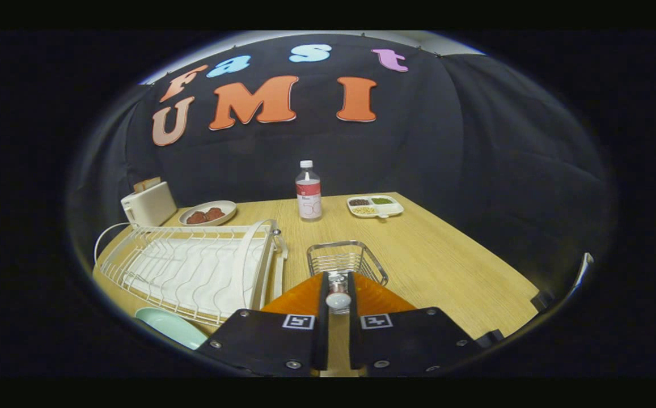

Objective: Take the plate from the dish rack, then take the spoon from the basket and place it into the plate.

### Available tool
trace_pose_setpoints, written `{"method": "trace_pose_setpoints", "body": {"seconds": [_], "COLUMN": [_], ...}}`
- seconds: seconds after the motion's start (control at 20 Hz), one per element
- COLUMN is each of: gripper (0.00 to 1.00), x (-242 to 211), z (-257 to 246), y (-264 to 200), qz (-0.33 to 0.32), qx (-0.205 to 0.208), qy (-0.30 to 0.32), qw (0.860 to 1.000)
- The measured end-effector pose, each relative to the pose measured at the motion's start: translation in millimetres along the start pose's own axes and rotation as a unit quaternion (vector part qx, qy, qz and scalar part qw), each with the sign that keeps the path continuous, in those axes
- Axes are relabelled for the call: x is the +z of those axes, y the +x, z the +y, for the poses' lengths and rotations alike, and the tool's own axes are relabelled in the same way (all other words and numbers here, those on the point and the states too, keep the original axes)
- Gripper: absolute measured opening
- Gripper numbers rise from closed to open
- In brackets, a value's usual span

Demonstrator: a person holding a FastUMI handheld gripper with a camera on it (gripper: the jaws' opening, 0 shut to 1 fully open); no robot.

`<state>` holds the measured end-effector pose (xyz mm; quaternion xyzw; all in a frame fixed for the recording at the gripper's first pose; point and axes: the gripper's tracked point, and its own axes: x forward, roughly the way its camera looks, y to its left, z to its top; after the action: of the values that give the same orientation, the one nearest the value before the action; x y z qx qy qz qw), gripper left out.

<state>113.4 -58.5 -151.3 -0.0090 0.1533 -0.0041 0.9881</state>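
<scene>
At lower centre of the frame, the gripper [338, 286] was seen clenched on what appeared to be the spoon [338, 299], lifted above the wire basket [346, 259]. The plate [172, 327], half cut off at lower left beside the dish rack [191, 269], was judged the next target; a leftward carry was called for.

My fingers [323, 317] pinch the spoon [338, 299] over the wire basket [346, 262]. The dish rack [191, 269] crowds my left (plate [172, 327] beside it). Bare tabletop [452, 260] opens rightward.
</scene>
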Motion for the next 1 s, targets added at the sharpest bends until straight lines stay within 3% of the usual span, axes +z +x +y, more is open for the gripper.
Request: {"method": "trace_pose_setpoints", "body": {"seconds": [0.4,0.6,1.0], "gripper": [0.11,0.11,0.11], "x": [27,51,66], "z": [-2,-6,27], "y": [-35,-67,-145], "qz": [-0.025,-0.048,-0.069], "qx": [-0.003,-0.003,0.050], "qy": [-0.014,-0.003,0.012], "qw": [1.000,0.999,0.996]}}
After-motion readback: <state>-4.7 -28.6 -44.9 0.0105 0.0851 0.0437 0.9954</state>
